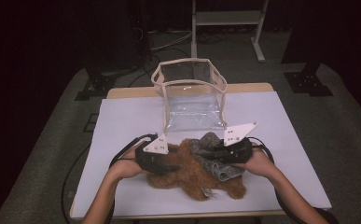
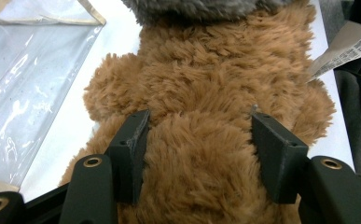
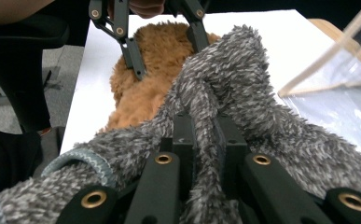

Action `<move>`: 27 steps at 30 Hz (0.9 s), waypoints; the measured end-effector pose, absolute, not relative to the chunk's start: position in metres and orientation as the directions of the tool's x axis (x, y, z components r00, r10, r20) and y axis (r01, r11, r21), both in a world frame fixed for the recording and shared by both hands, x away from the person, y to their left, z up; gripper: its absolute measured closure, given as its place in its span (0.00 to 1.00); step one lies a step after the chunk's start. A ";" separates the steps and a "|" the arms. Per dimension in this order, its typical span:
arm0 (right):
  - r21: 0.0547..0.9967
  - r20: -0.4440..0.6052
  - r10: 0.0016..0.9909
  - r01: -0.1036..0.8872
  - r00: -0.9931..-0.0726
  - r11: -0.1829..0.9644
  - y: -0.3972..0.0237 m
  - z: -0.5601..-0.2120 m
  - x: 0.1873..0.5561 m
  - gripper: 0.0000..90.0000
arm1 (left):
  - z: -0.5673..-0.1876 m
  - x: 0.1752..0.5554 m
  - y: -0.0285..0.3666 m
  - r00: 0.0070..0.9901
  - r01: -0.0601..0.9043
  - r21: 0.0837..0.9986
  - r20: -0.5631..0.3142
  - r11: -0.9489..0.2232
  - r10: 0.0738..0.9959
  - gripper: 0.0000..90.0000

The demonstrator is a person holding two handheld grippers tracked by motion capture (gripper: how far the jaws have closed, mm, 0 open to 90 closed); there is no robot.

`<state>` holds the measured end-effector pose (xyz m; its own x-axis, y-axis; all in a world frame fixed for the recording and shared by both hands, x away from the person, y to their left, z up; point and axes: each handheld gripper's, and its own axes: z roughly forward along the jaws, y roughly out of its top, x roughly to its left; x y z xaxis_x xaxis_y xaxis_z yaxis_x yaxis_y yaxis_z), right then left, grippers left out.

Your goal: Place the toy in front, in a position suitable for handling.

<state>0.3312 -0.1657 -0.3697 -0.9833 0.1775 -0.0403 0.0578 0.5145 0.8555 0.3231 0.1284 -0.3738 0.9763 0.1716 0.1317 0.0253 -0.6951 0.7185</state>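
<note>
A brown plush toy (image 1: 192,175) lies on the white table top (image 1: 122,121) near its front edge. My left gripper (image 1: 171,167) comes at it from the left. Its two jaws sit on either side of a mound of brown fur (image 2: 201,93), and the pads press into it. A grey fuzzy cloth (image 1: 206,144) with a ribbed blue-grey cuff (image 3: 87,158) lies over the toy's right side. My right gripper (image 3: 204,135) is shut on a fold of this cloth. Beyond the cloth, the left gripper (image 3: 164,51) straddles the brown toy (image 3: 155,79).
A clear plastic bag (image 1: 190,93) with beige trim stands open at the back middle of the table, and its flap lies flat toward the toys. A white paper tag (image 2: 343,46) sticks out from the plush. A metal stand (image 1: 225,28) is on the floor behind.
</note>
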 end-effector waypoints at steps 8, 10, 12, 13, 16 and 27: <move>0.846 -0.050 0.163 0.045 -0.985 0.531 -0.160 -0.360 0.332 0.89 | -0.373 0.319 0.124 0.979 -0.003 0.713 0.144 -0.701 0.143 0.48; 0.836 -0.059 0.145 0.031 -0.988 0.548 -0.147 -0.358 0.336 0.89 | -0.373 0.317 0.123 0.979 -0.014 0.707 0.152 -0.707 0.133 0.48; 0.830 -0.043 0.140 0.042 -0.989 0.556 -0.134 -0.359 0.341 0.89 | -0.373 0.316 0.122 0.980 -0.028 0.701 0.161 -0.713 0.120 0.48; 0.830 -0.034 0.139 0.049 -0.990 0.555 -0.129 -0.359 0.345 0.89 | -0.373 0.315 0.121 0.980 -0.030 0.702 0.160 -0.711 0.117 0.48; 0.829 -0.018 0.143 0.065 -0.990 0.555 -0.121 -0.360 0.351 0.89 | -0.373 0.315 0.120 0.982 -0.040 0.700 0.159 -0.713 0.101 0.47; 0.836 0.007 0.236 0.135 -0.972 0.531 -0.162 -0.362 0.357 0.89 | -0.374 0.315 0.120 0.979 -0.018 0.695 0.157 -0.719 0.127 0.48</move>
